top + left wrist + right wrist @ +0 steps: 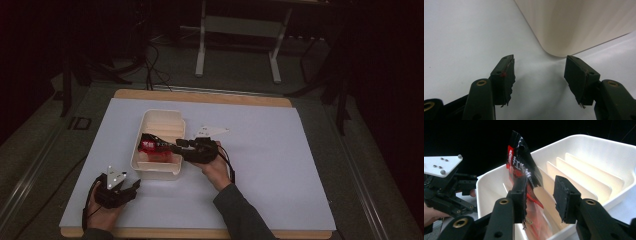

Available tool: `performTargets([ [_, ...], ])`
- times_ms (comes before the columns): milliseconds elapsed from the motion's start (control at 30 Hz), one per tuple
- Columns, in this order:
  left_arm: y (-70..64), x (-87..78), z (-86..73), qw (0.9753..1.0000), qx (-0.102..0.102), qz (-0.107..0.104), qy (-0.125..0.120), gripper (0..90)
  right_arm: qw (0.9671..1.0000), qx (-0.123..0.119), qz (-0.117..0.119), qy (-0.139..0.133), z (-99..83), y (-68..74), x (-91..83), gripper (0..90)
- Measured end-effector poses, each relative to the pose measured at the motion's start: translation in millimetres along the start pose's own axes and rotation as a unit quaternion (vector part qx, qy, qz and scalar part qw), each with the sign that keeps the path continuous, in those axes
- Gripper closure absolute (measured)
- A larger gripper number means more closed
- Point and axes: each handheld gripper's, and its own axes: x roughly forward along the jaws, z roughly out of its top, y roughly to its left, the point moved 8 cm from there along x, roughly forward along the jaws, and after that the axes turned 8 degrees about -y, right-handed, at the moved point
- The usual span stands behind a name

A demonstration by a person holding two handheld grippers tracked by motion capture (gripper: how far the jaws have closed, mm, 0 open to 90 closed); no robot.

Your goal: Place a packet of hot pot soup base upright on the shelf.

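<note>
Right gripper view: right claw hides the packet's lower half.

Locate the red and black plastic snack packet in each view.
High view: red and black plastic snack packet lies inside the white plastic divided bin, at its near-left part, at the right gripper tips.
Left gripper view: not in it; a rounded corner of the bin fills the upper right.
Right gripper view: packet stands at centre-left, against the left jaw.
Shared landmark: the bin.

Red-and-black packet with white lettering, cream bin.
</note>
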Motion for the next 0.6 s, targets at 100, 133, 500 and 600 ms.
performTargets([
  [100,0.1,-0.1,0.1,1.0000,0.001,0.000,-0.001,41.4,1.0000,0.001,-0.002,0.001,1.3,-2.5,-5.3,58.7],
  [133,0.1,-0.1,0.1,1.0000,0.001,0.000,-0.001,41.4,1.0000,0.001,-0.003,0.001,1.9,-3.0,-6.7,58.1],
  [500,0.1,-0.1,0.0,1.0000,0.000,0.000,0.000,41.1,0.9968,-0.036,-0.050,0.050,2.6,-13.6,-30.4,53.9],
  [600,0.2,-0.1,0.2,1.0000,0.001,0.000,-0.001,41.1,0.9934,-0.056,-0.068,0.073,0.1,-16.8,-36.1,53.8],
])
